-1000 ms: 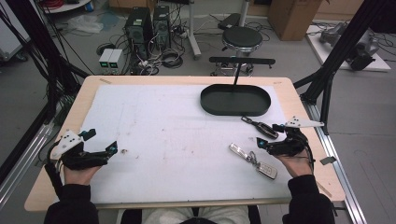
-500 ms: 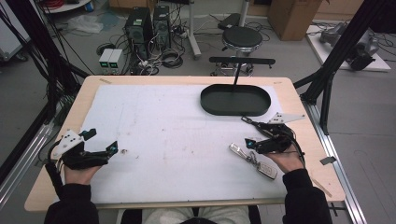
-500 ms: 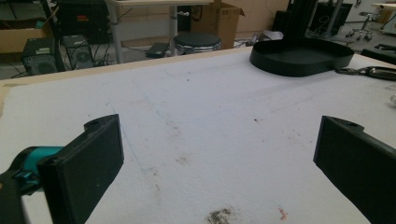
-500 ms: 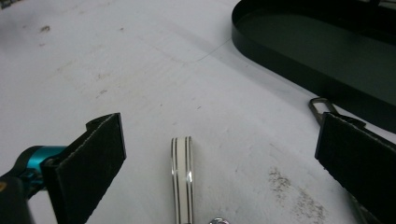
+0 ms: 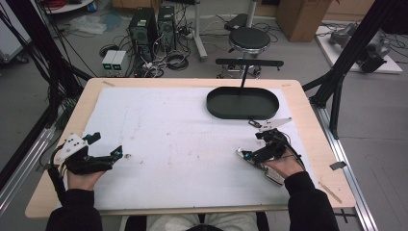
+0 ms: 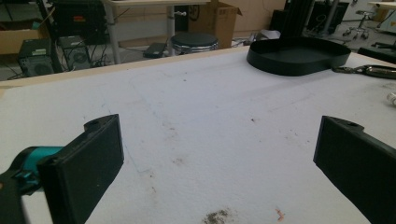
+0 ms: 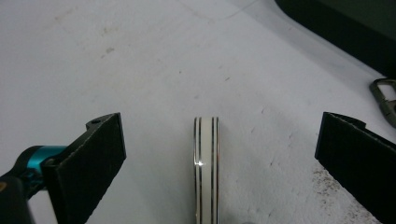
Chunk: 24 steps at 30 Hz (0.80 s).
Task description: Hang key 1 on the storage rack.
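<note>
A narrow white band with thin black stripes (image 7: 206, 168) lies end-on between the wide-apart jaws of my right gripper (image 7: 223, 135), which is open and not touching it. From above, that band (image 5: 272, 174) is a long silver-white piece partly under my right hand, with the right gripper (image 5: 248, 149) over its left end. A dark metal clip (image 7: 385, 95) lies to the right, just short of the black oval tray (image 5: 243, 103). My left gripper (image 5: 107, 144) rests at the mat's left edge, open and holding nothing (image 6: 222, 140).
A white mat (image 5: 183, 134) covers the wooden table. The black tray (image 6: 299, 56) stands at the back right, with the metal clip (image 6: 369, 71) lying just in front of it. Black frame posts rise at both sides of the table.
My right gripper has moved left and toward the person, ending over the white band. The left gripper has stayed where it was.
</note>
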Tool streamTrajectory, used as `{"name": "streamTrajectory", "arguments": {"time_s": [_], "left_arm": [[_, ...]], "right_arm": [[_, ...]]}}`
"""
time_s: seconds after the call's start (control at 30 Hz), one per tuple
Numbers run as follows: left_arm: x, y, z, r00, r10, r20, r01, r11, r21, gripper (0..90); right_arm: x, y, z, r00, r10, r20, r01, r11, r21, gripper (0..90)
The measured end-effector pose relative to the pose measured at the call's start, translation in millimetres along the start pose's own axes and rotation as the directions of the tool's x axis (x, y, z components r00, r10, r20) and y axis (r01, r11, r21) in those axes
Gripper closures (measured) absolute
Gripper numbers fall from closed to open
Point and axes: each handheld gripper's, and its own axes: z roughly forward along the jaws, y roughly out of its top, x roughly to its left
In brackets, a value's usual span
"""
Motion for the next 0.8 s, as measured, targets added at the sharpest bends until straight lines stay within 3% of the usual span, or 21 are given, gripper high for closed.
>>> {"name": "streamTrajectory", "arguments": {"time_s": [0.17,0.43,0.8], "left_arm": [[0.2,0.0,-0.1,1.0000,0.000,0.000,0.000,1.0000,0.000,2.0],[-0.6,-0.2,1.0,1.0000,0.005,0.005,-0.005,1.0000,0.006,2.0],[-0.7,-0.3,1.0,1.0000,0.005,0.006,-0.005,1.0000,0.008,2.0]], "right_arm": [[-0.7,-1.3,9.0,1.0000,-0.003,0.002,0.003,0.998,0.068,0.9],[1.4,-2.1,19.7,0.9999,-0.010,-0.005,0.011,0.991,0.132,3.3],[4.7,-2.8,27.7,0.9994,-0.017,-0.031,0.022,0.982,0.188,5.3]]}}
